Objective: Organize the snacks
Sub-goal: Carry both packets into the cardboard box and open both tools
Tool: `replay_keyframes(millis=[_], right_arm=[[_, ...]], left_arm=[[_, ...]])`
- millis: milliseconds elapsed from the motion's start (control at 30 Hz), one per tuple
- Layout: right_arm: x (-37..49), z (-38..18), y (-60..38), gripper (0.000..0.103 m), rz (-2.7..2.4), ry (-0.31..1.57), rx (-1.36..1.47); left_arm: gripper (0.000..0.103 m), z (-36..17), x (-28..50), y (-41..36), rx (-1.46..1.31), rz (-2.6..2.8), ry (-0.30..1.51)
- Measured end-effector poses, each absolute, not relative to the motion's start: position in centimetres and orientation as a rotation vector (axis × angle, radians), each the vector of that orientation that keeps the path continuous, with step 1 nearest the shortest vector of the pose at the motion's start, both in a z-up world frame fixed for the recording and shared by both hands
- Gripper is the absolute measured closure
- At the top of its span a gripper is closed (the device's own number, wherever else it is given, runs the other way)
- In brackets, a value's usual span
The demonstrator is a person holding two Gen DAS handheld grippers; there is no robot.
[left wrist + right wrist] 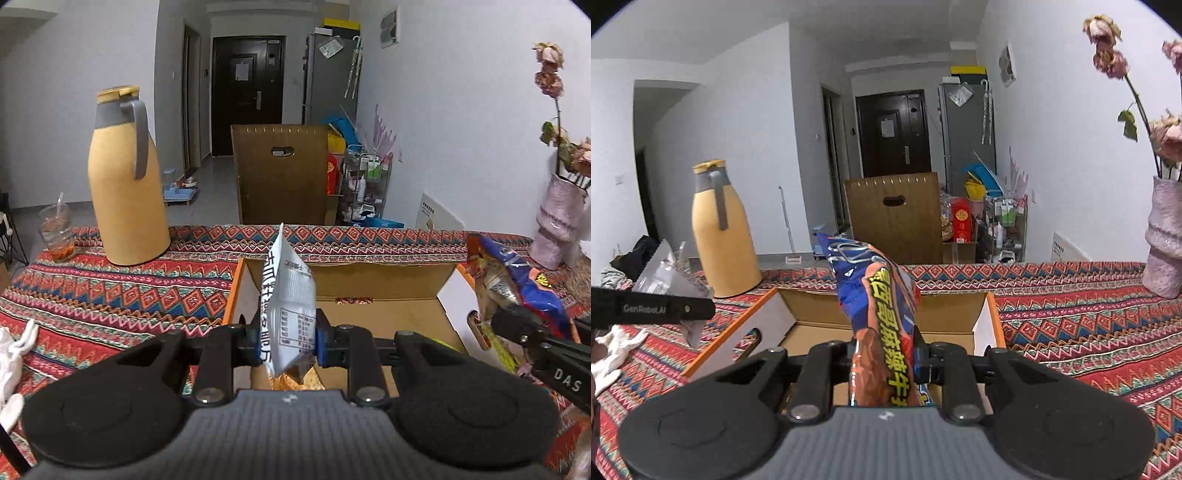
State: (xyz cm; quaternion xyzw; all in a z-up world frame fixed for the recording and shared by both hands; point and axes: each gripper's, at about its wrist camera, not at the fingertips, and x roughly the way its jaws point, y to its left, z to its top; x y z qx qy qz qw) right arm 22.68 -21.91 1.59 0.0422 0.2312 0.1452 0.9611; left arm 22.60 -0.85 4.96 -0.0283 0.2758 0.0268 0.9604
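Two snack packs up at once: left gripper (286, 341) jaws clamped on the white packet (290, 302), right gripper (884, 360) pinching the blue bag (882, 314), both above the open cardboard box (982, 325) on the table (110, 295), probably so they drop straight in.

1. "DAS" in white letters on black arm of right gripper (517, 325), seen in left wrist view.
2. "GenRobot.AI" on black arm of left gripper (690, 325), right wrist view.
3. Yellow Chinese characters down blue-orange snack bag (882, 325).
4. Black Chinese print and table on white snack packet (290, 306), too small to read.
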Motion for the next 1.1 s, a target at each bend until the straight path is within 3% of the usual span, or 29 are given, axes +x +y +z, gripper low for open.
replay_keyframes(millis=[433,467,500,533,567,600,633,700,800,1100], right_arm=[[25.6,-3.2,-21.3,0.08,0.23,0.493,0.076],[25.6,-3.3,-21.3,0.079,0.238,0.499,0.079],[25.5,-3.3,-21.4,0.077,0.239,0.501,0.079],[25.4,-3.4,-21.3,0.067,0.24,0.504,0.078],[25.3,-3.4,-21.3,0.059,0.25,0.506,0.082],[25.2,-3.4,-21.4,0.038,0.256,0.502,0.089],[25.1,-3.2,-21.4,0.022,0.256,0.496,0.092],[24.6,-3.0,-21.4,0.013,0.248,0.477,0.094],[24.4,-2.7,-21.8,0.0,0.25,0.467,0.121],[24.3,-2.5,-22.3,0.0,0.24,0.456,0.142]], left_arm=[[0.078,-0.6,25.8,-0.6,-0.063,0.055,0.615],[0.075,-0.7,25.8,-0.6,-0.065,0.056,0.619],[0.063,-0.8,25.9,-0.4,-0.073,0.058,0.624],[0.055,-0.8,25.9,-0.3,-0.082,0.059,0.625],[0.037,-0.7,25.7,0.0,-0.091,0.066,0.621],[0.023,-0.6,25.5,0.1,-0.097,0.073,0.613],[0.019,-0.3,25.1,0.2,-0.098,0.081,0.592],[0.002,0.2,24.6,0.2,-0.097,0.086,0.565],[0.0,0.9,23.7,0.0,-0.095,0.102,0.522],[0.0,1.0,23.8,-0.2,-0.088,0.109,0.53]])
